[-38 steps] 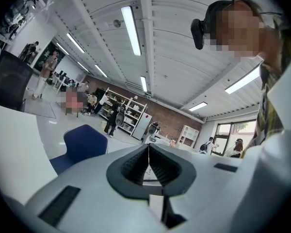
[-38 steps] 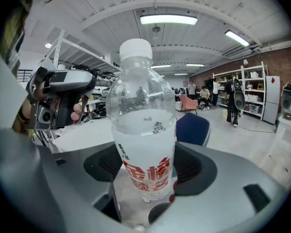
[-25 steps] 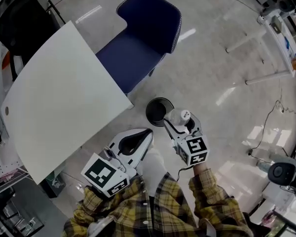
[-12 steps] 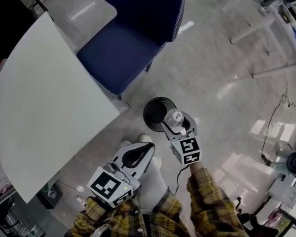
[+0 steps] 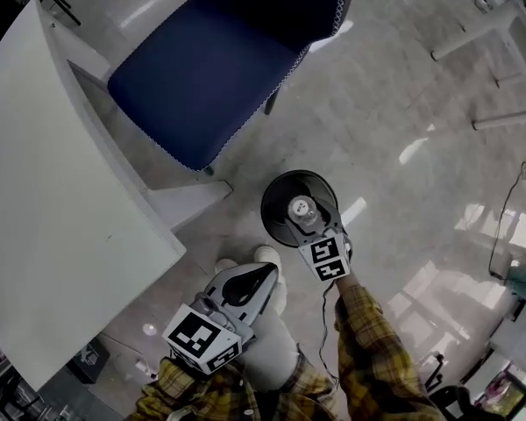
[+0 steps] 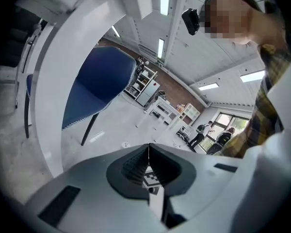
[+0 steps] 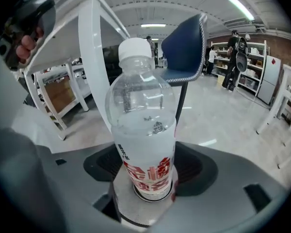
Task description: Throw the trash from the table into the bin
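A clear plastic bottle (image 7: 143, 120) with a white cap and red print stands upright between the jaws of my right gripper (image 7: 146, 181), which is shut on its lower part. In the head view the bottle (image 5: 300, 209) hangs right above the mouth of the round black bin (image 5: 276, 191) on the floor, with the right gripper (image 5: 309, 226) at the bin's near rim. My left gripper (image 5: 265, 274) is shut and holds nothing, low beside the person's leg; its jaws (image 6: 148, 155) meet in a thin line.
The white table (image 5: 44, 191) fills the left, its edge and leg (image 5: 188, 202) close to the bin. A blue chair (image 5: 202, 68) stands behind the bin. White furniture legs (image 5: 482, 42) cross the glossy floor at top right.
Both grippers have dropped toward the floor. The bottle, earlier beside the bin's right rim, is now over its opening. The view has sunk and closed in on the bin.
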`<action>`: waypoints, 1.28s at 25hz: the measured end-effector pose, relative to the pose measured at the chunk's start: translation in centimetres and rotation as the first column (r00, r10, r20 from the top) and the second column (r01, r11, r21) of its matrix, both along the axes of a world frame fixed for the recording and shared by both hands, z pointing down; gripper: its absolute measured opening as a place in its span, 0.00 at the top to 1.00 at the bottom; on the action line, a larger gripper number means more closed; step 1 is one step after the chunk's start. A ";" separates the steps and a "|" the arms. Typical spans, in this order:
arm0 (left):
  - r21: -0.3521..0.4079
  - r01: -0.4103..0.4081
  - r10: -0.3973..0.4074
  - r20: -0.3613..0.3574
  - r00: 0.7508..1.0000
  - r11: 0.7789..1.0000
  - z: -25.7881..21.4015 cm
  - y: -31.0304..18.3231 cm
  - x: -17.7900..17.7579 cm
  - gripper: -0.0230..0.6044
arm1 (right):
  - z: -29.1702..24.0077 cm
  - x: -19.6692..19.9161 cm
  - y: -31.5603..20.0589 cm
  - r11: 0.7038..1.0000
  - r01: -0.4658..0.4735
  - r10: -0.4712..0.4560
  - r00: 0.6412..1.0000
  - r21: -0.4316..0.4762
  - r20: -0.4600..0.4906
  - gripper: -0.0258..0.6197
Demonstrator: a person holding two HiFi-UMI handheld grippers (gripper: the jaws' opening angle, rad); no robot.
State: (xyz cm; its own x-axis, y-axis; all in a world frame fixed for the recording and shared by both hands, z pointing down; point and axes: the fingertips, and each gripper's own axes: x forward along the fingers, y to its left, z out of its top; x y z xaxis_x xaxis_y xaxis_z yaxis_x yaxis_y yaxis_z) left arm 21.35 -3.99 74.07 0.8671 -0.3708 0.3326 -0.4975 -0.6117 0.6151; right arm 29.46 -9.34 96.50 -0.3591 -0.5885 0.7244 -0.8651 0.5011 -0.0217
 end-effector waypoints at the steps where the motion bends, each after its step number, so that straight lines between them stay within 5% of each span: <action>1: -0.002 -0.001 0.001 0.004 1.000 1.000 1.2 -0.3 -0.1 0.95 | 2.0 0.1 -0.1 1.000 0.012 -0.012 1.000 -0.015 -0.021 0.48; 8: -0.005 -0.015 0.016 0.034 0.999 1.000 6.9 -2.2 -1.2 0.95 | 13.7 0.1 0.4 0.976 0.089 -0.108 0.990 -0.197 -0.086 0.48; 13: -0.009 -0.013 0.013 0.032 0.999 1.000 8.0 -2.7 -1.4 0.95 | 16.1 0.8 0.2 0.958 0.025 -0.049 0.996 -0.284 -0.078 0.48; 19: -0.028 -0.034 0.035 0.009 0.999 0.999 4.3 -1.5 -0.4 0.95 | 11.7 1.3 0.2 0.960 -0.010 -0.012 0.997 -0.281 -0.078 0.47; 32: -0.051 -0.008 0.006 -0.033 0.999 0.999 -11.5 0.8 0.5 0.95 | -5.3 1.1 3.5 0.956 -0.053 0.045 0.998 -0.287 -0.035 0.47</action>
State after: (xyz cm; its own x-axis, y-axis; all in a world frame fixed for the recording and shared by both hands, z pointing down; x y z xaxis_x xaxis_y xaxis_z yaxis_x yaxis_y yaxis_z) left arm 21.89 -3.20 62.60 0.8802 -0.3480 0.3226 -0.4726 -0.5824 0.6614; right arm 30.52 -5.81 91.21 -0.3122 -0.3701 0.8750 -0.8909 0.4338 -0.1343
